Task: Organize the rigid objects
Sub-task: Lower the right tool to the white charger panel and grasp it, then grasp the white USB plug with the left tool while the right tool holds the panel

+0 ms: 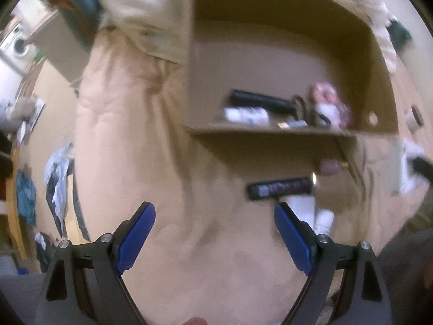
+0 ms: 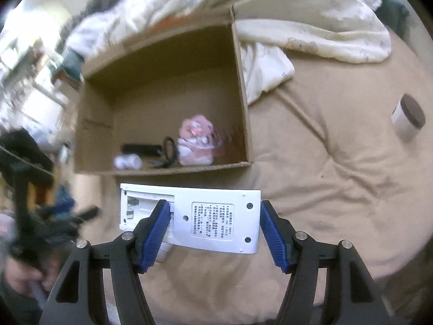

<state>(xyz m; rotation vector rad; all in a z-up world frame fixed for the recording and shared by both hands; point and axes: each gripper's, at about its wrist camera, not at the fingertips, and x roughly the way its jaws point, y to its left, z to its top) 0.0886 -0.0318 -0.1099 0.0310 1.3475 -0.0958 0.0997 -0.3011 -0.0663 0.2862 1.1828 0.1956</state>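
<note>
While the right gripper (image 2: 213, 233) straddles the white device (image 2: 213, 216) on the bed (image 2: 324, 189) — jaws wide, not yet clamped — the cardboard box (image 2: 240, 86) lies just beyond. Left gripper (image 1: 215, 233) open, empty. Next move, by judgement: close, lift, carry to box.

Brown cardboard box (image 2: 162, 103); inside it a pink-and-white plush toy (image 2: 196, 140), a black stick (image 2: 142, 149), a white bottle (image 2: 127, 161). White device (image 2: 216, 216) with a black-printed label. Tan bedsheet (image 2: 338, 176). Cream blanket (image 2: 311, 21), faint print. Blue pads (image 2: 155, 233) on black gripper arms. White jar (image 2: 408, 119), dark brown lid.
</note>
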